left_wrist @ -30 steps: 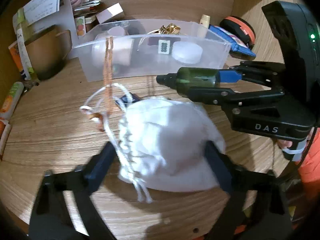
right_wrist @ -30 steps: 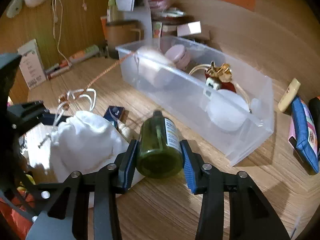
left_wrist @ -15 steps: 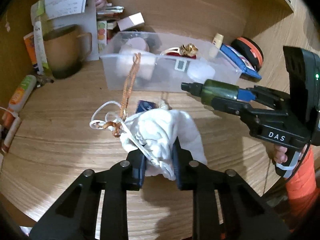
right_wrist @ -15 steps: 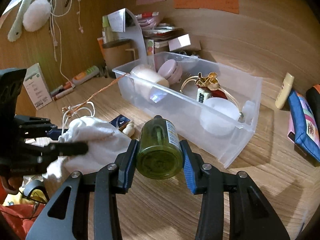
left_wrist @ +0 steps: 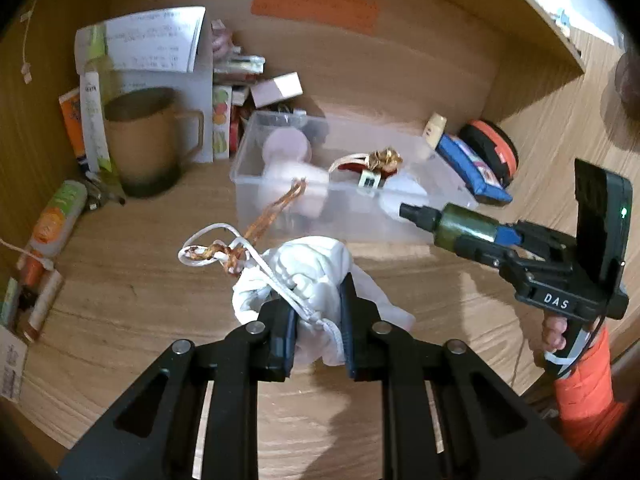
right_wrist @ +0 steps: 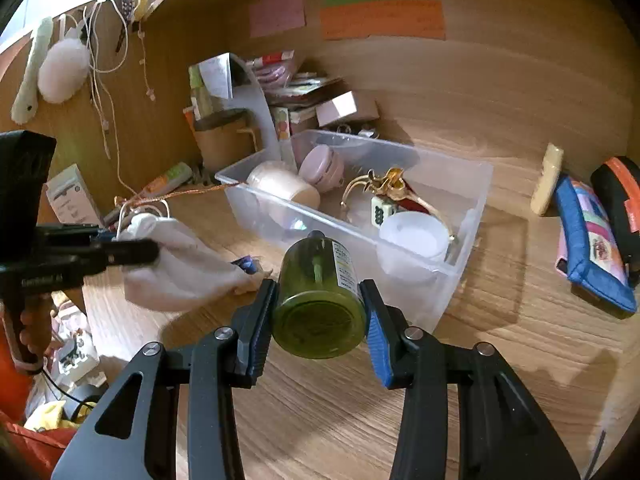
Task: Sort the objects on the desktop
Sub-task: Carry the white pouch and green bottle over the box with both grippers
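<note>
Here, both grippers are loaded, one with a cloth pouch, the other with a bottle, in front of the clear bin.

The left gripper (left_wrist: 318, 320) has its jaws pinched on the white drawstring pouch (left_wrist: 308, 276), low in the middle of the left wrist frame; the pouch's white cord and a copper-coloured braid (left_wrist: 276, 212) run toward the upper left, the braid reaching the rim of the clear plastic bin (right_wrist: 452, 276). The right gripper (right_wrist: 320, 316) has its jaws clamped on the green bottle (right_wrist: 320, 292), lying on its side at centre frame with its black cap pointing at the bin. The bin sits on the wooden tabletop (right_wrist: 500, 360) above the bottle and holds a pink round case (right_wrist: 322, 166), a gold ornament (right_wrist: 386, 184) and a white jar (right_wrist: 414, 236). A brown mug (left_wrist: 146, 140) stands at upper left, and a blue pouch (right_wrist: 592, 240) lies at the right edge.
</note>
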`<state>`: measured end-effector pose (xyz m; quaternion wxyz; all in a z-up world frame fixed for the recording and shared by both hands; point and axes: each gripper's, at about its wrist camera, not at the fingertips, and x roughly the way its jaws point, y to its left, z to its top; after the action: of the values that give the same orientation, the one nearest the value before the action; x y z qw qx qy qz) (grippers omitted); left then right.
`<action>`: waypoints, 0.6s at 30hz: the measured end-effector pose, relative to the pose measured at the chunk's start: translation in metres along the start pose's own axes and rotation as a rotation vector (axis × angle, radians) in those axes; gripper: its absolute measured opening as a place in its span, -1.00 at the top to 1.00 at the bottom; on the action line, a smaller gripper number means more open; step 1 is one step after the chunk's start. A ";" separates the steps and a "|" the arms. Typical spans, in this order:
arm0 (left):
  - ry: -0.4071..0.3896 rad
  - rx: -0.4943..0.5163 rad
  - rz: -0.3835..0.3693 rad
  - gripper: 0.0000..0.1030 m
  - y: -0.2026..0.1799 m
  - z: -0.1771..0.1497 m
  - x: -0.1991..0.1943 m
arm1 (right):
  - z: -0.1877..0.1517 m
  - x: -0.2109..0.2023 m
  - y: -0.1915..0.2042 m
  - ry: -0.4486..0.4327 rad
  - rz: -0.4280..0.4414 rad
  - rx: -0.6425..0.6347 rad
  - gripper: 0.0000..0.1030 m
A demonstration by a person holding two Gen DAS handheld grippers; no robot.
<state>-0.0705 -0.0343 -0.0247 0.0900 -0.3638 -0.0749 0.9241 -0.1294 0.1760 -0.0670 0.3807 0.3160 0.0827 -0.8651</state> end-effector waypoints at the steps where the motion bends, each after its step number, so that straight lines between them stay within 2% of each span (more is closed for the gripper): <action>1: -0.007 0.000 -0.001 0.65 0.001 0.002 -0.003 | 0.001 -0.003 0.001 -0.005 -0.005 0.001 0.26; 7: -0.065 0.031 -0.003 0.65 0.002 0.020 -0.022 | 0.008 -0.013 0.005 -0.028 -0.018 0.004 0.26; 18: -0.111 0.096 -0.035 0.65 -0.005 0.054 -0.030 | 0.021 -0.023 0.014 -0.052 -0.034 -0.003 0.26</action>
<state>-0.0850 -0.0397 0.0357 0.1194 -0.3058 -0.0416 0.9437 -0.1178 0.1718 -0.0353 0.3685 0.2914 0.0794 -0.8792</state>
